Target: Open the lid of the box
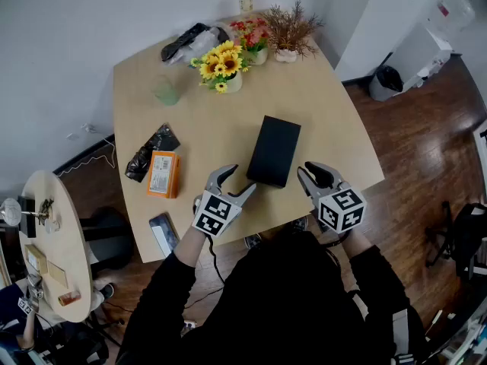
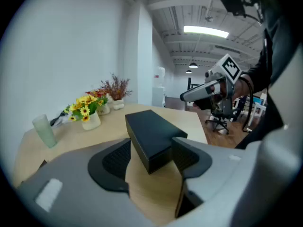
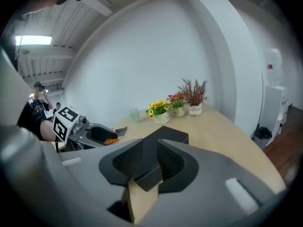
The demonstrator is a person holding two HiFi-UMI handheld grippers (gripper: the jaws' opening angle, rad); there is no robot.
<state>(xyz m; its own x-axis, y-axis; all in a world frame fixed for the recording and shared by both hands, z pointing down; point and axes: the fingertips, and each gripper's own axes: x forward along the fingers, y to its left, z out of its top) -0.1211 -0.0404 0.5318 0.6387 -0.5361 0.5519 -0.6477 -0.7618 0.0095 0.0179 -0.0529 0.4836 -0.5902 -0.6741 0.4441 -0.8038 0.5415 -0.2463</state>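
A black rectangular box (image 1: 274, 150) lies shut on the wooden table (image 1: 335, 120), near its front edge. My left gripper (image 1: 237, 181) sits at the box's near left corner, jaws wide open. In the left gripper view the box (image 2: 147, 126) has its near end between the two pads (image 2: 116, 157), which do not touch it. My right gripper (image 1: 313, 175) hovers just right of the box's near right corner. In the right gripper view its jaws (image 3: 149, 160) stand narrowly apart, with the box's corner (image 3: 175, 135) showing through the gap beyond them.
At the table's back stand a sunflower vase (image 1: 222, 67), a red flower pot (image 1: 251, 40), a dried plant pot (image 1: 289, 33) and a green cup (image 1: 166, 91). Left of the box lie an orange packet (image 1: 163, 173), a black bag (image 1: 152, 149) and a phone (image 1: 163, 233).
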